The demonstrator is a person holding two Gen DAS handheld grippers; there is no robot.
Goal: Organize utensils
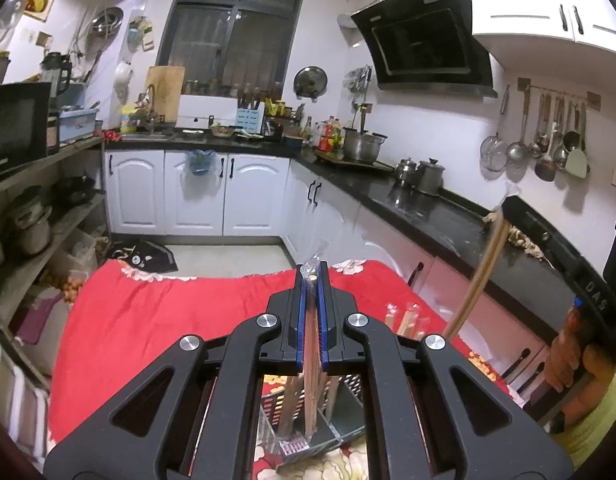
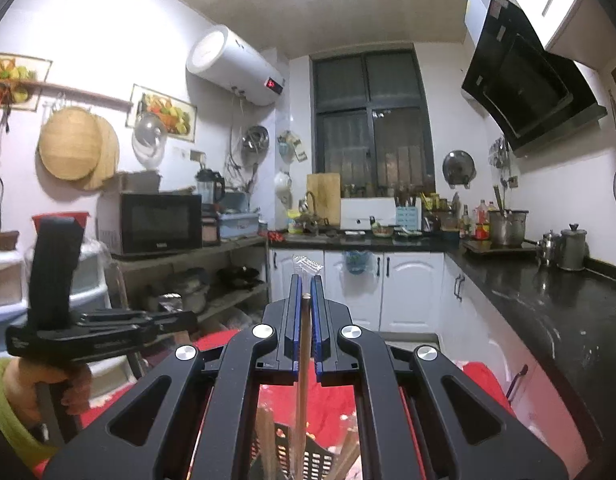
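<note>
Both wrist views face the window (image 1: 231,28), shared.

Small lit kitchen w/ white walls (image 2: 107,32), dark barred window (image 1: 231,24) at far end, black L-shaped countertop (image 1: 428,204) over white cabinets (image 1: 195,192), range hood (image 1: 420,36) right, open shelving (image 2: 227,248) w/ microwave (image 2: 155,222) left, water heater (image 2: 235,64) near ceiling.

Your left gripper (image 1: 312,280) points forward and level, its blue-padded jaws drawn nearly together and clamped on a thin wrapped stick. Your right gripper (image 2: 305,292) is also level, jaws narrowed around a slim wooden stick that runs up between the pads. Each hand shows in the other wrist's view: right hand (image 1: 572,356) and left hand (image 2: 47,384) wrapped around the handles.
</note>
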